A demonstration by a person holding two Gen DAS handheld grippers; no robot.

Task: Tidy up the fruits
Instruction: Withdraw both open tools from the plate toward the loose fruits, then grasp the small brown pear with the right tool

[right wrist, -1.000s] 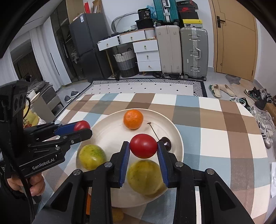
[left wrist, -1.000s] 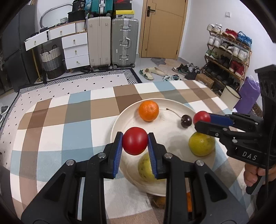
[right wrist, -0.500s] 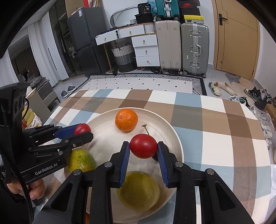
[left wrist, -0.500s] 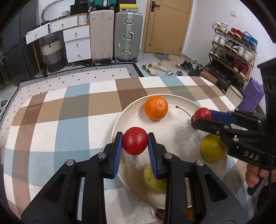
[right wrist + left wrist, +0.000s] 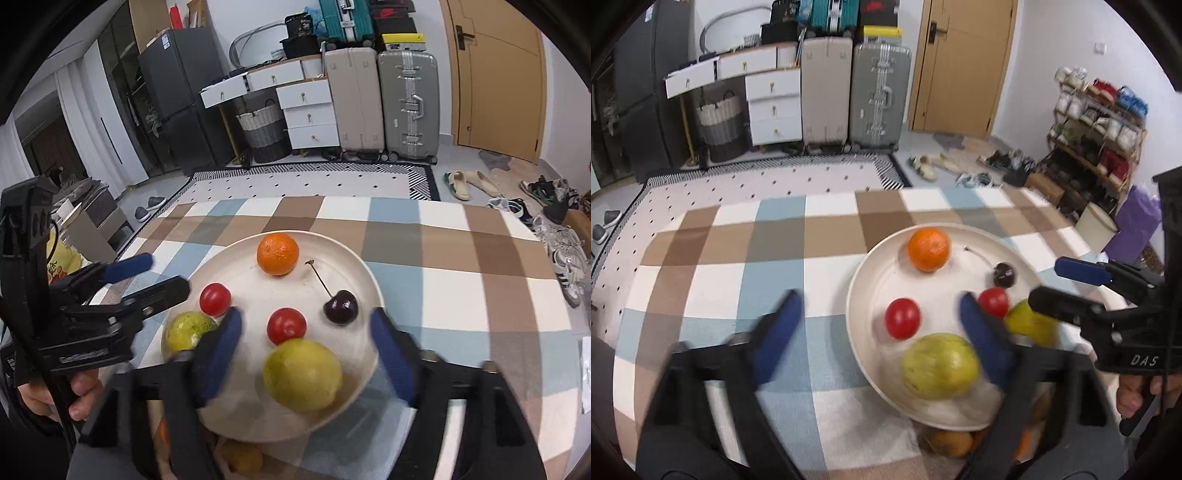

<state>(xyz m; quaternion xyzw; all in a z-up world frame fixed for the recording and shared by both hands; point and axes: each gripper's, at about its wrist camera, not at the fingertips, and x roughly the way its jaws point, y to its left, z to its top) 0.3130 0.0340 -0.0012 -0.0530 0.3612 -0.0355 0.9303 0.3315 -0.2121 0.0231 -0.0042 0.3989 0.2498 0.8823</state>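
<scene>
A cream plate [image 5: 871, 280] [image 5: 354, 266] on the checked tablecloth holds an orange [image 5: 929, 249] [image 5: 277, 254], a dark cherry [image 5: 1004, 274] [image 5: 341, 307], two red tomatoes [image 5: 902, 318] [image 5: 994, 302] [image 5: 215, 299] [image 5: 286, 325] and two yellow-green fruits [image 5: 940, 365] [image 5: 1032, 326] [image 5: 303, 374] [image 5: 188, 330]. My left gripper [image 5: 877, 332] is open and empty, its jaws spread wide over the plate's left part. My right gripper [image 5: 304, 350] is open and empty over the plate's near side. Each gripper also shows in the other's view [image 5: 147, 275] [image 5: 1067, 282].
More fruit lies under the plate's near edge [image 5: 951, 443] [image 5: 242, 456]. The table's far edge drops to a dotted rug [image 5: 757, 184]. Suitcases [image 5: 406, 107], drawers and a shoe rack [image 5: 1097, 122] stand beyond.
Both grippers have opened and let go of their red tomatoes, which now lie on the plate. Both grippers have drawn back a little.
</scene>
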